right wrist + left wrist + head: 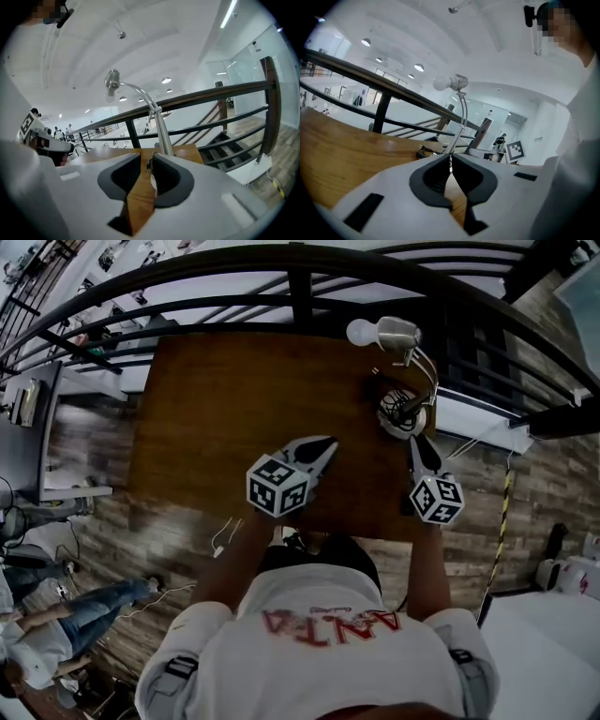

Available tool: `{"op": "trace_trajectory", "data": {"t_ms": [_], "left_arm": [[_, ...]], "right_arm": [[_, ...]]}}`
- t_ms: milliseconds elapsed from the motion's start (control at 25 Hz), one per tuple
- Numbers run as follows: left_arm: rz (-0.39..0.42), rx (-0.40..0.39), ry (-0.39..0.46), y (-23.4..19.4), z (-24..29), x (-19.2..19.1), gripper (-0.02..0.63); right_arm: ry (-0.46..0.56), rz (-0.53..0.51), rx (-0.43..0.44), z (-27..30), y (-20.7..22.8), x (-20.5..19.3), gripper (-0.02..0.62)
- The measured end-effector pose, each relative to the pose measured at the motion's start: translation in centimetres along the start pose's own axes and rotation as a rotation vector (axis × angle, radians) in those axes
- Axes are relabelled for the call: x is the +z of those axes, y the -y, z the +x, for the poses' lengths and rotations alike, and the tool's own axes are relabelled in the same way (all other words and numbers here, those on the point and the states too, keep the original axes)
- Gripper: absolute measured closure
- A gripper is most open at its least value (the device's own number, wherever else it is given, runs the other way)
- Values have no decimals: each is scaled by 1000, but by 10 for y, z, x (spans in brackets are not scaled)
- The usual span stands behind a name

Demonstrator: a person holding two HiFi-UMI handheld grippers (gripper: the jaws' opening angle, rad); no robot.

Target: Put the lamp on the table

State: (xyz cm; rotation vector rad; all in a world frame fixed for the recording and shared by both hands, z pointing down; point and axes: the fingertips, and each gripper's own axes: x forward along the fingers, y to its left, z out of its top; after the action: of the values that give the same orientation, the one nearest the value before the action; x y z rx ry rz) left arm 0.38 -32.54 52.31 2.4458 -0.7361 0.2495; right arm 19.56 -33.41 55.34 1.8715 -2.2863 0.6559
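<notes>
The lamp (pixel 396 334) stands on the wooden table (pixel 216 409), in its far right corner, close to the black railing (pixel 300 292) beyond the far edge. Its base (pixel 405 414), with the cord coiled on it, rests on the wood. From the left gripper view we see the stem (pixel 462 112) rise upright and bend over at the top. The head and its white bulb (pixel 360 331) lie level along the far edge, pointing left.

Our left gripper (pixel 328 442) hovers over the middle of the table, aimed far and to the right toward the lamp, its jaws pressed together with nothing between them. Our right gripper (pixel 413 439) sits just near of the base, pointing at it. Its jaws stand narrowly apart, wood showing through the gap, and they hold nothing. In the right gripper view the stem (pixel 162 135) rises just beyond its tips.
</notes>
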Motion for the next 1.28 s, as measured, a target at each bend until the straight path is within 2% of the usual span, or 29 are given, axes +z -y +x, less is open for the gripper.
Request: {"op": "trace_trajectory", "data": {"t_ms": [120,280,480,640,880,1280], "left_arm": [[73,9,41,15,-22,19,586],[163,31,91,24,-62,45,586],[201,78,172,31,-103,70,586],[238,85,212,39,-126,87,586],[262,63,248,52,-151,94,586],[324,34,260,74,-166,100,586]], "right_arm": [[51,-3,-33,-27,-21,25,592],[101,-28,-10,-52,-62,58,592],[166,-72,24,-86,-99,89,594],[200,-112,71,-107,-128,107,594],[233,-141,94,-126,-156,118,594],[256,-162,109,-144,-176,128,594]]}}
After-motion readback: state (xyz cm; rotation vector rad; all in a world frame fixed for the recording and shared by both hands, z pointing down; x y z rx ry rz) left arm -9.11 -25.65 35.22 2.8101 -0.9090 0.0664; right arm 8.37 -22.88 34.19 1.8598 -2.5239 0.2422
